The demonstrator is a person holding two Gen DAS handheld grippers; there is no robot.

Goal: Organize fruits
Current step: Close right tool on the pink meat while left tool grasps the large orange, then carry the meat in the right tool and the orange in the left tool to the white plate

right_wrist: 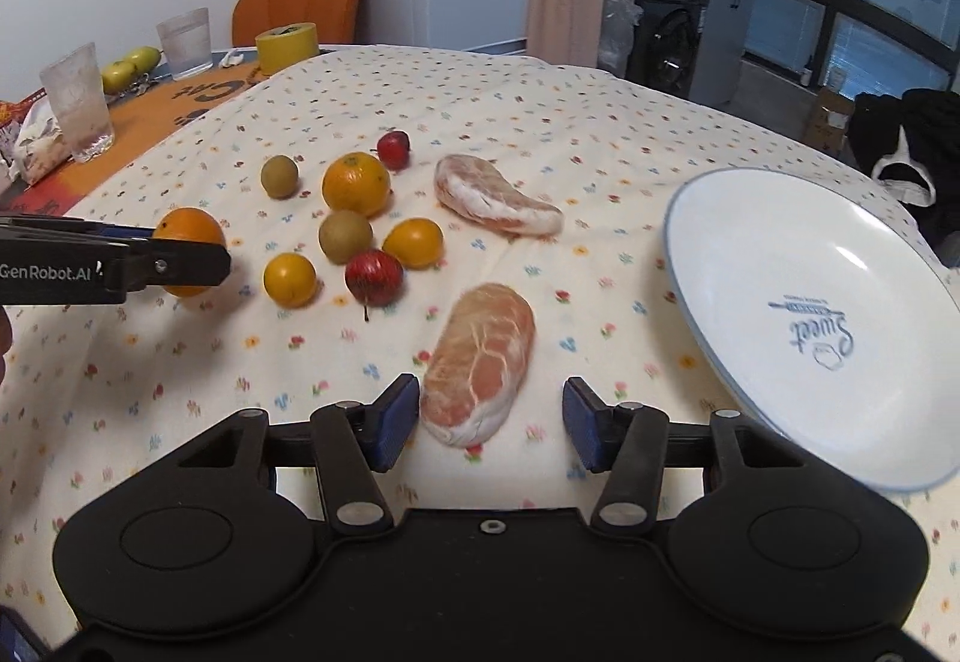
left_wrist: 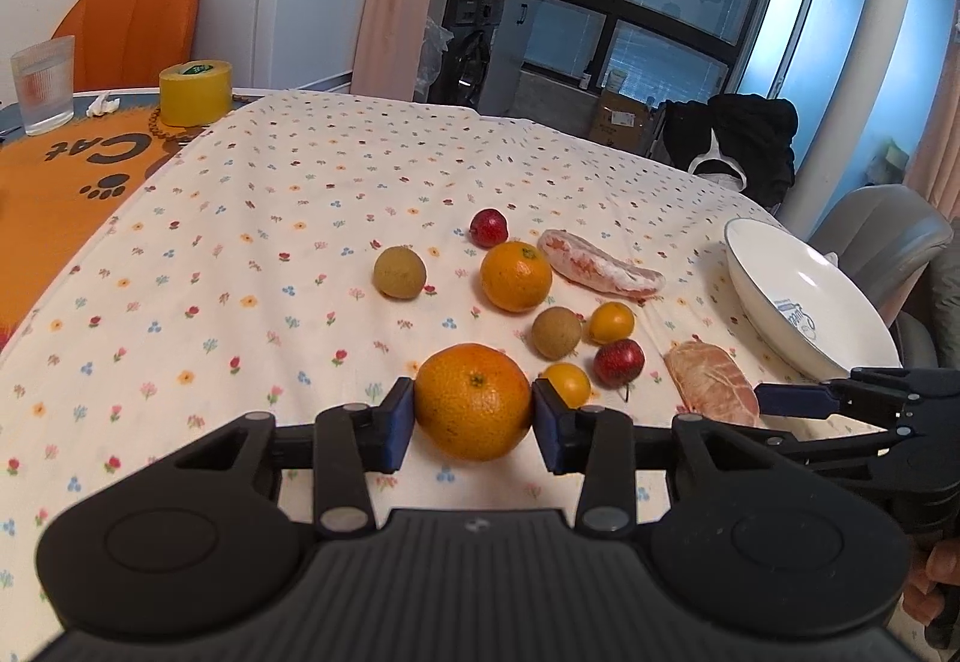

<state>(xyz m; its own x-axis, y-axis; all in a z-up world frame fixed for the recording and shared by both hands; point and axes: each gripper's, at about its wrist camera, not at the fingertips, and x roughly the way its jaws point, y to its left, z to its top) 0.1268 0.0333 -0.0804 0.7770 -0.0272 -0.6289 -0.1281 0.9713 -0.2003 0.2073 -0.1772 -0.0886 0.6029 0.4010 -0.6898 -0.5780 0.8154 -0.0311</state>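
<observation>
Tablecloth [right_wrist: 540, 122]: floral, covers the table. Plate [right_wrist: 810, 314]: white, blue-rimmed, at the right edge, nothing on it.

Left gripper [left_wrist: 473, 415]: both blue pads pressed against the sides of the near orange [left_wrist: 473, 399], which is clamped at the near left of the fruit group; whether it is lifted off the cloth cannot be told.

Right gripper [right_wrist: 489, 425]: spread wide, holding nothing. The near pomelo segment [right_wrist: 480, 362] lies between its fingers, just beside the left pad, well apart from the right pad.

Far pomelo segment [right_wrist: 498, 203]: on the cloth beyond, right of the far orange [right_wrist: 356, 183].

Small fruit, clustered between the oranges: two brown [right_wrist: 345, 236] [right_wrist: 279, 176], two yellow [right_wrist: 413, 242] [right_wrist: 290, 279], two red [right_wrist: 374, 278] [right_wrist: 393, 149].
</observation>
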